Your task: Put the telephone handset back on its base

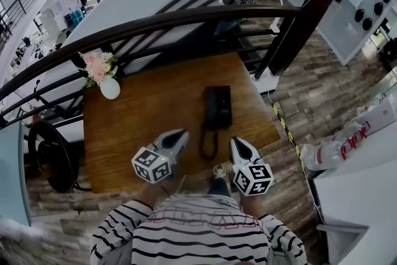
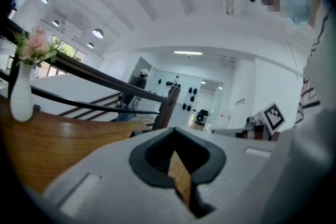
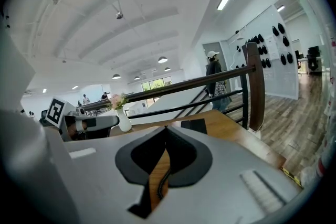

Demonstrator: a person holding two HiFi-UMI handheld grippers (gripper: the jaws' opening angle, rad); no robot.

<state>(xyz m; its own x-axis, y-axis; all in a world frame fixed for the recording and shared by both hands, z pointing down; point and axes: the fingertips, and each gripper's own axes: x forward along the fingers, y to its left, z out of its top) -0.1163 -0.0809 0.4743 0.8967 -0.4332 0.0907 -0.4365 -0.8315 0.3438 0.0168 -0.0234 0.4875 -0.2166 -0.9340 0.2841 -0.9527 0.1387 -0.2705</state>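
A black telephone [image 1: 218, 107] lies on the wooden table [image 1: 142, 121], right of the middle. Its handset looks seated along the base's left side, though black on black blurs the outline. The coiled cord [image 1: 209, 144] loops toward the near edge. My left gripper [image 1: 180, 134] hovers shut and empty to the left of the cord. My right gripper [image 1: 235, 142] hovers shut and empty just to the cord's right. In the left gripper view the shut jaws [image 2: 176, 165] point over bare wood. In the right gripper view the shut jaws [image 3: 161, 165] point toward the phone [image 3: 194, 125].
A white vase of pink flowers [image 1: 107, 79] stands at the table's far left corner. A dark curved railing [image 1: 155, 22] runs behind the table, with a thick post [image 1: 298, 28] at the right. Yellow-black tape [image 1: 284, 127] marks the floor on the right.
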